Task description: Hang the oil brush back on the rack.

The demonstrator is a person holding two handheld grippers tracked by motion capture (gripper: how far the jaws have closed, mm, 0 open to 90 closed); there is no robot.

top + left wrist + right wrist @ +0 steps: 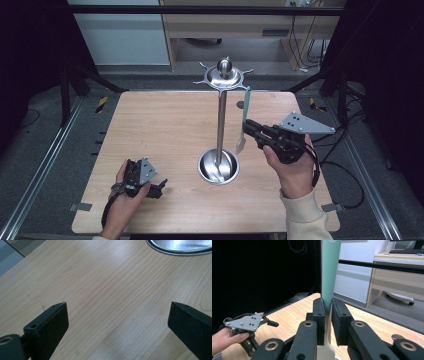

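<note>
Spatula clamped upright in right tool, left tool idle on bench.
Right tool [248,128], centre-right of high view, jaws shut on spatula [244,120] w/ green handle up, pale blade down, held above bench [165,125], just right of stand [221,120] pole. Stand's round steel base [218,166] sits mid-frame, hook ring at top. Left tool [161,187], lower left, rests on bench, jaws wide apart, nothing btwn them; base rim at upper right of its view.
</note>
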